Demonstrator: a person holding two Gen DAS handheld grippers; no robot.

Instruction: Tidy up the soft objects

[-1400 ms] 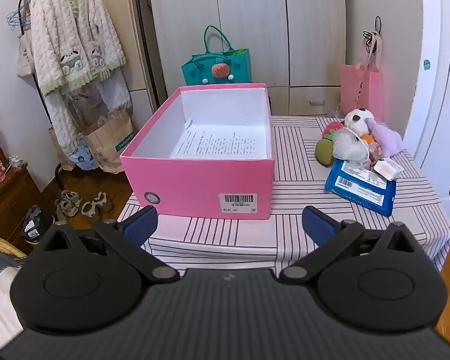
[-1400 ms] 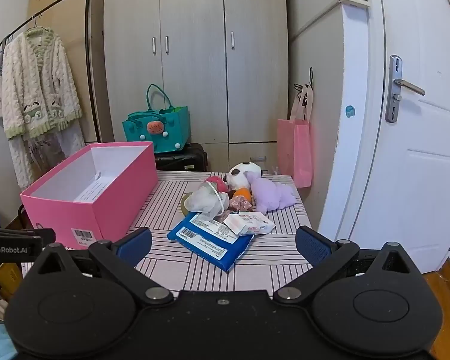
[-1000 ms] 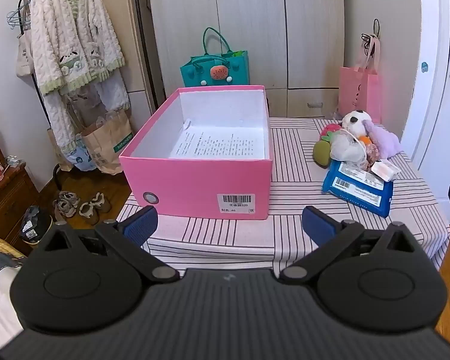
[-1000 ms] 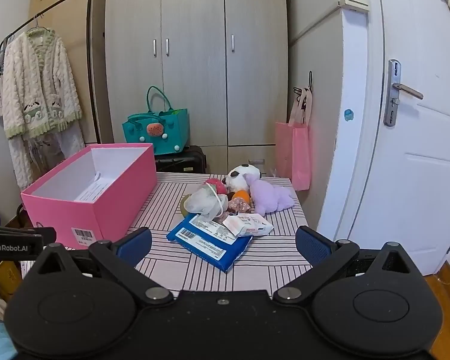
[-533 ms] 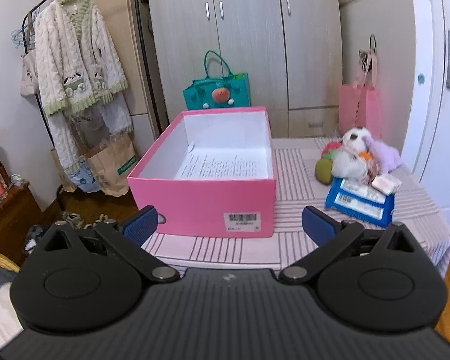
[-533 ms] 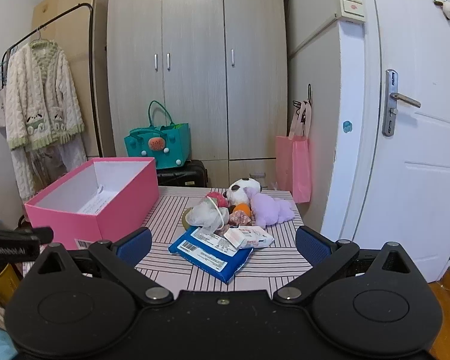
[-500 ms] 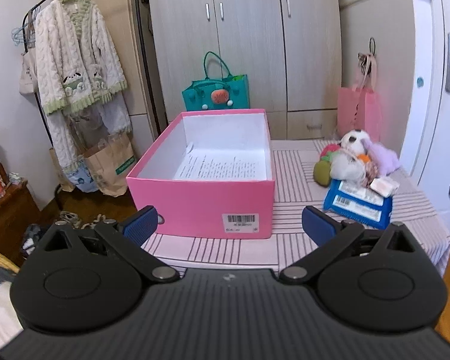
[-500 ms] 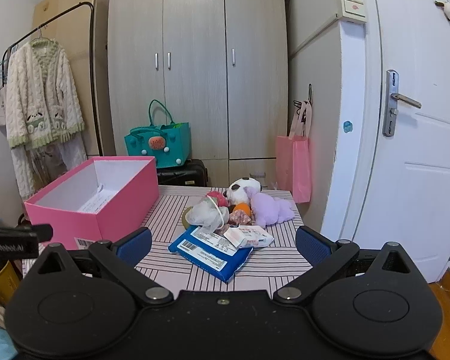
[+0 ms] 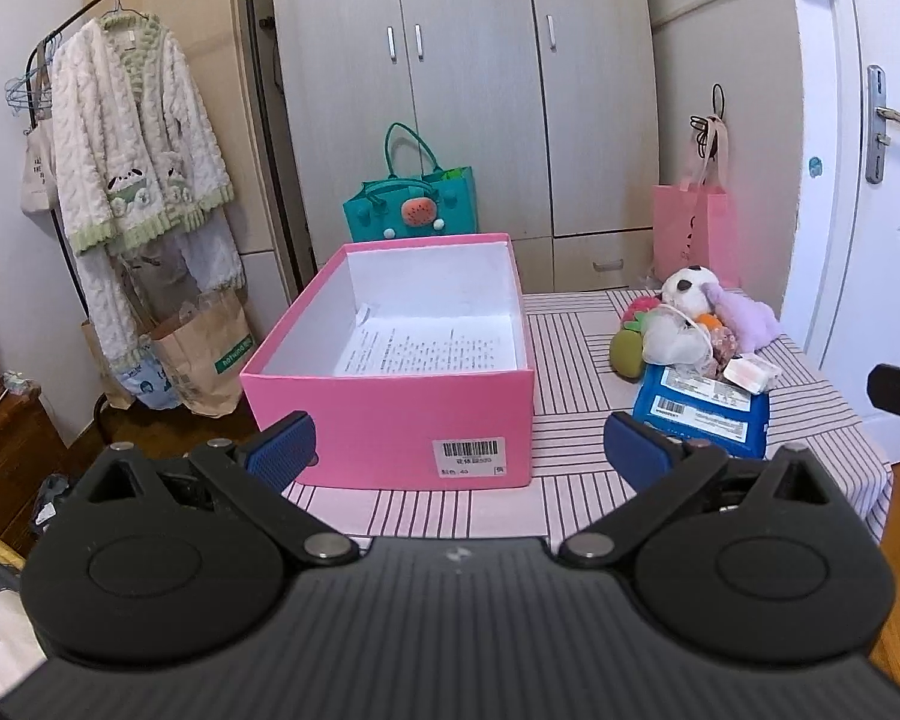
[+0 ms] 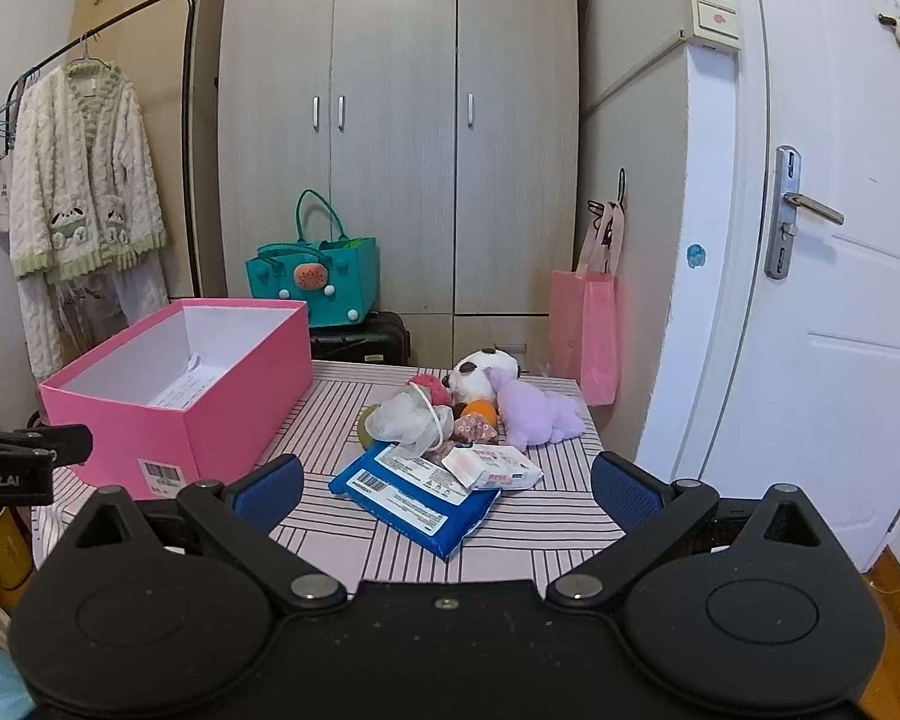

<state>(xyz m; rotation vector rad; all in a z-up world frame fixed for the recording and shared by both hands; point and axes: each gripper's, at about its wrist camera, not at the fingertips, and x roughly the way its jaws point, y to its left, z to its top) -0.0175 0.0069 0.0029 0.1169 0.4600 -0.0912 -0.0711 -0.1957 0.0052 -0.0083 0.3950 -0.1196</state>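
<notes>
- Since the earlier frames both cameras have risen and drawn back a little: the table sits lower in each view and more of the wardrobe shows above it; the objects on the table lie as they did before.
- The left gripper hangs short of the table's near edge, its blue pads spread wide with nothing between them; the right gripper is likewise wide open and empty, held off the near edge of the striped table.
- Nearest on the right half of the table lies a blue wipes pack, flat; a small white packet rests on its far corner.
- Just behind, touching one another in a heap, are the soft objects: a white mesh puff, a green ball partly hidden beside it, a small floral pouch, an orange piece, a pink fuzzy toy, a panda plush and a purple plush.
- On the left half stands the open pink box, barcode label facing the camera; inside it only a printed sheet lies on the bottom.
- Beyond the table: a teal tote on a black case, a pink bag hanging by the door, the grey wardrobe, a knitted cardigan on a rack at left.
</notes>
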